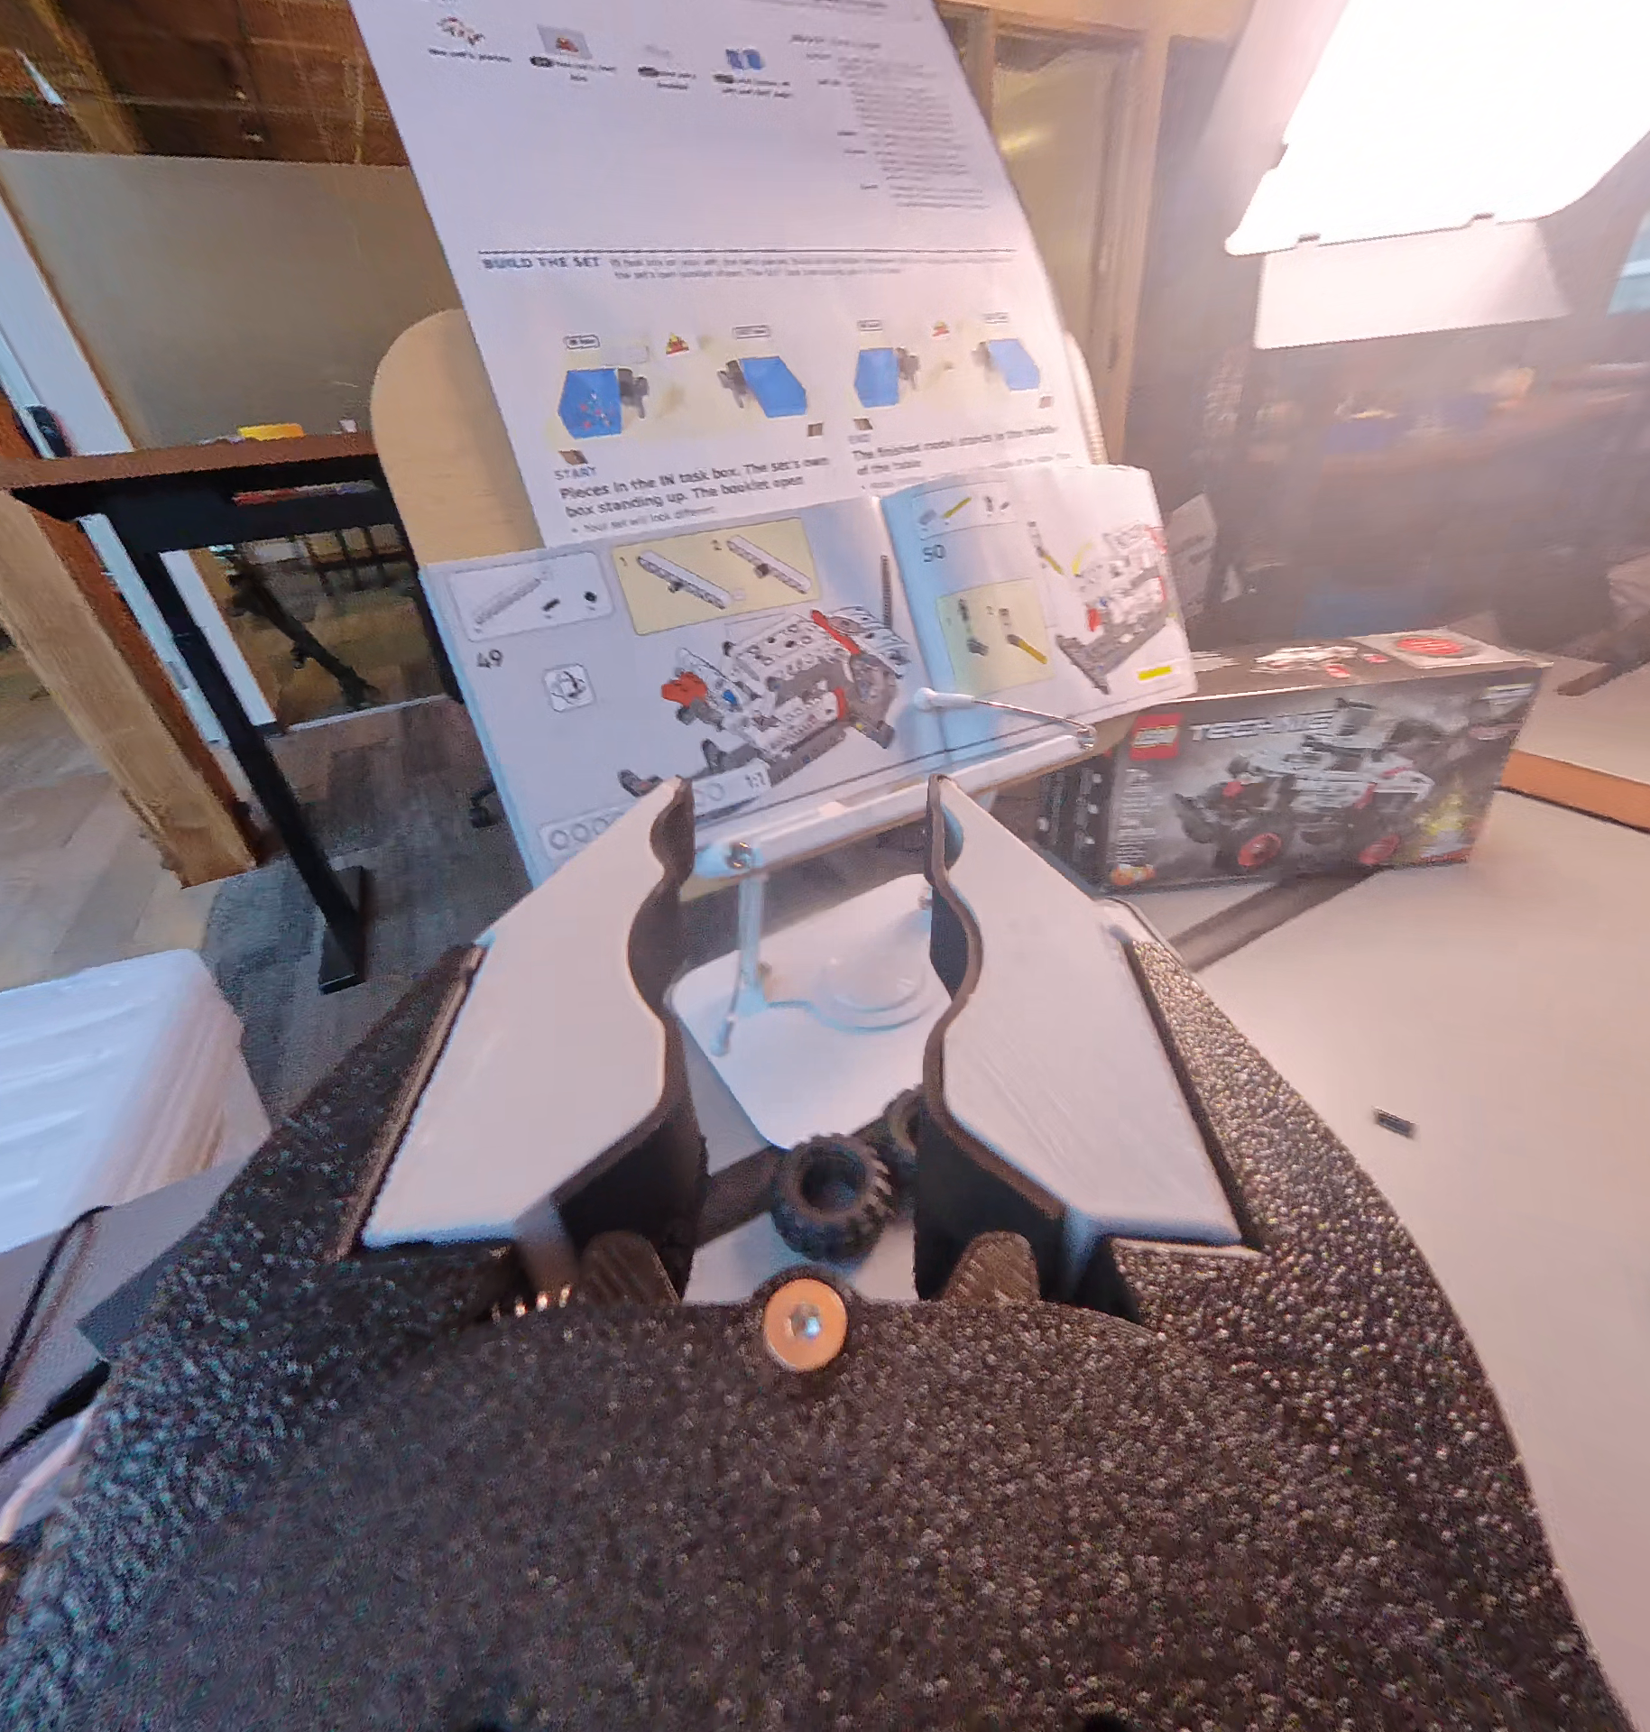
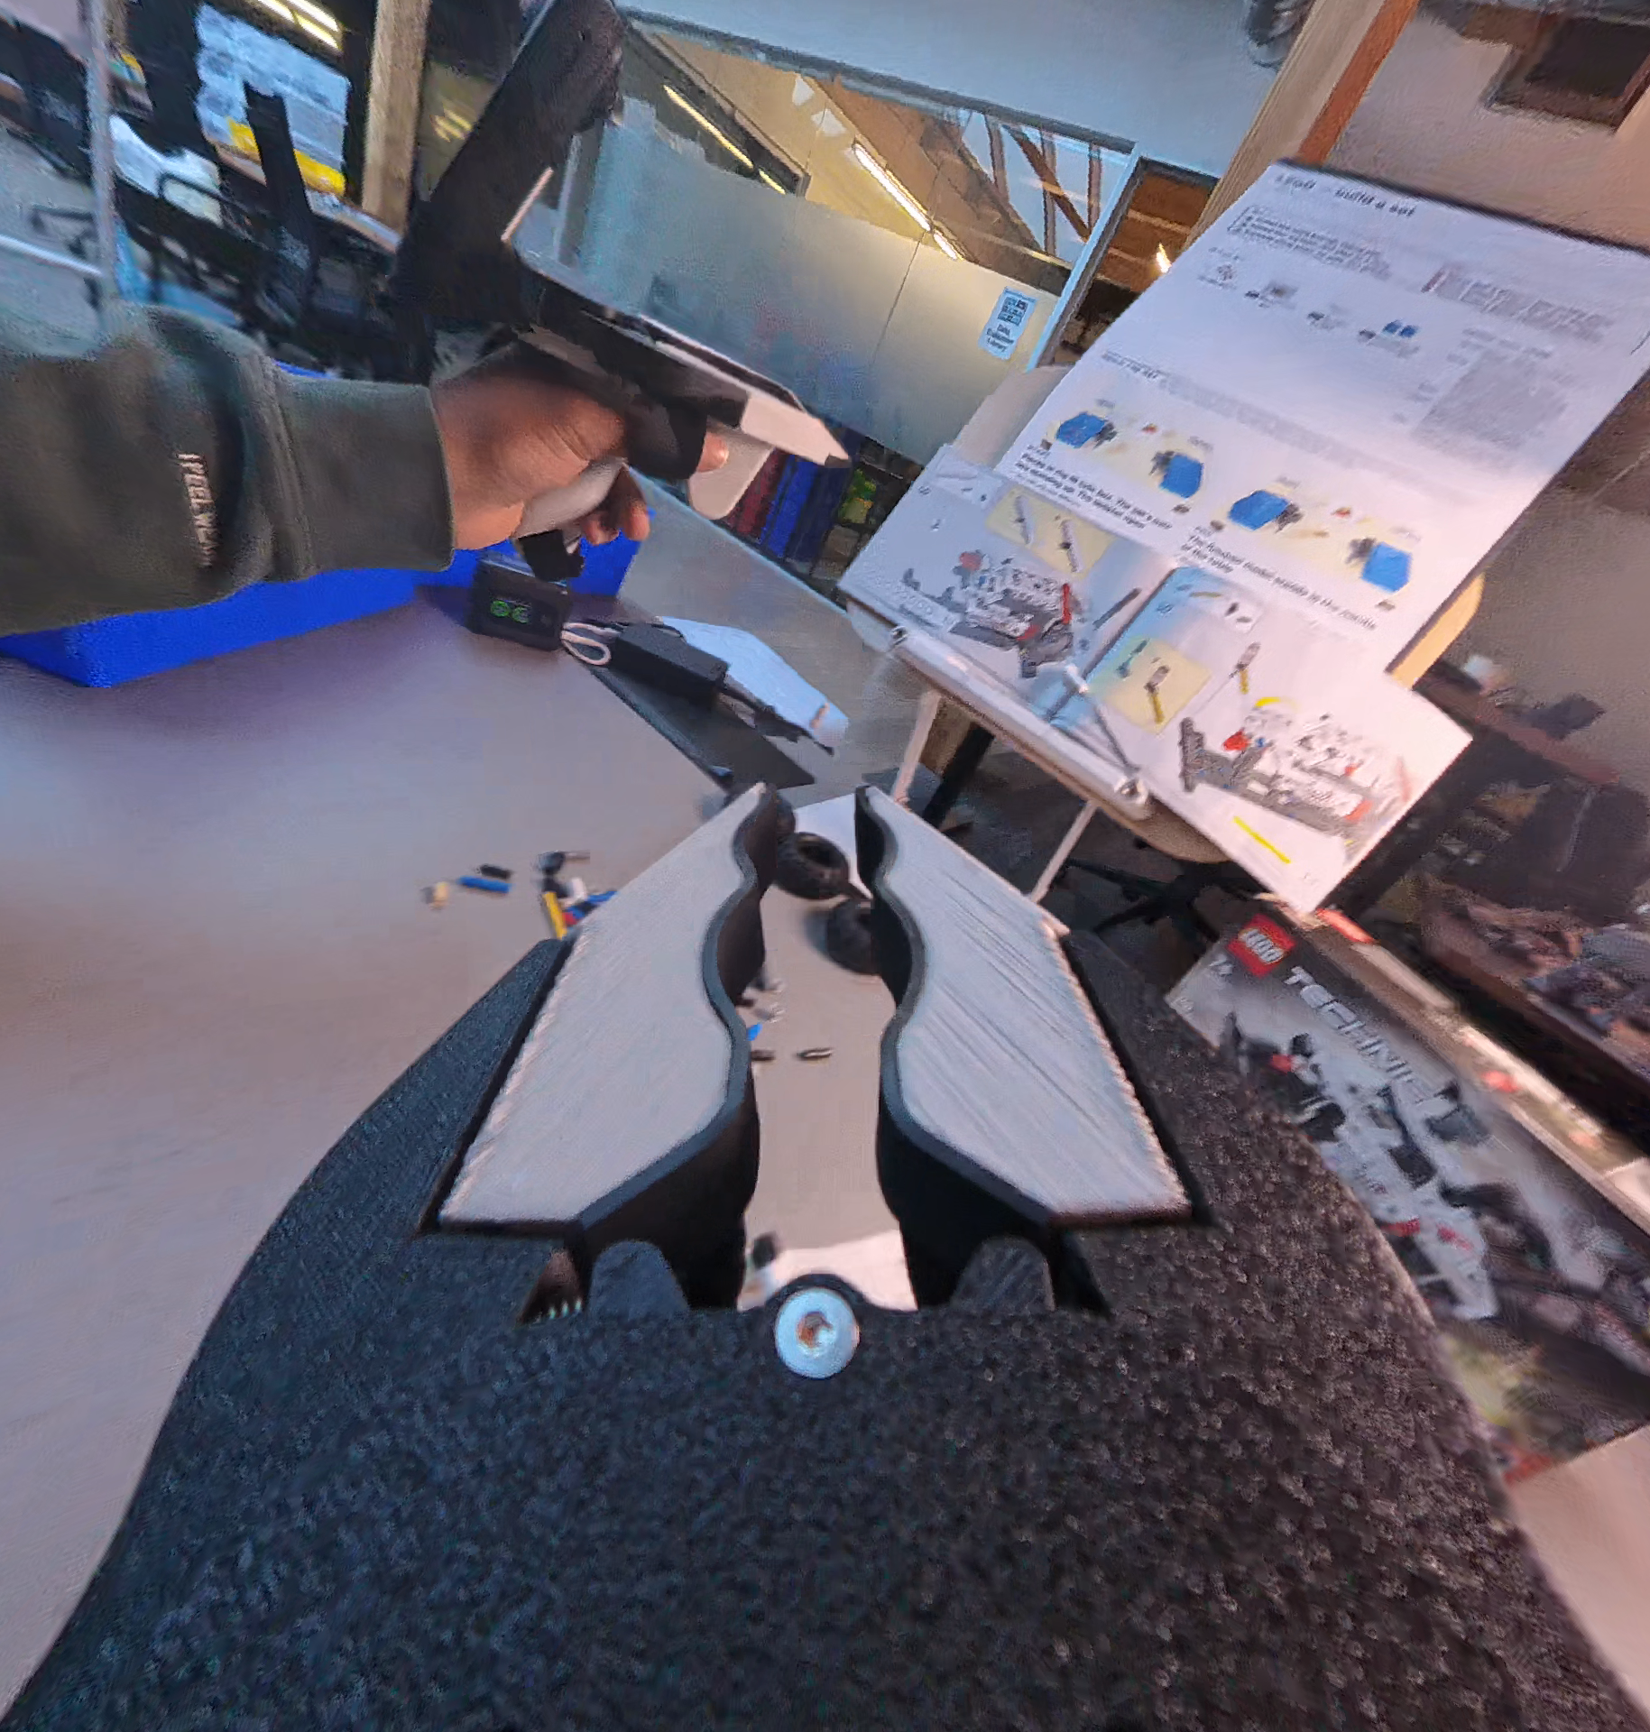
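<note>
In the left wrist view much is hard to read: the background at right is blurred and washed out by a bright panel, and the gripper's own black body covers the lower half of the picture. The left gripper [image 1: 807,797] has its jaws spread wide with nothing between them. Low in the gap lie two black toy tyres [image 1: 830,1195] on the grey table [image 1: 1458,984], the second one half hidden behind the right finger. Beyond them is the white base of a book stand [image 1: 783,1059], which holds an open instruction booklet [image 1: 708,647] under a large printed sheet [image 1: 708,309]. A toy set box [image 1: 1299,778] lies on its side just right of the stand. In the right wrist view the whole picture is tilted and smeared. The right gripper [image 2: 811,797] has its jaws at a narrow gap and holds nothing. The tyres [image 2: 807,862] show just past its fingertips, partly covered by them. Small loose pieces [image 2: 521,886] lie on the table to the left, too blurred to sort. Farther off, a hand [image 2: 521,459] in a dark green sleeve grips the other gripper's handle above a blue bin [image 2: 193,628], whose near part the sleeve hides.
</note>
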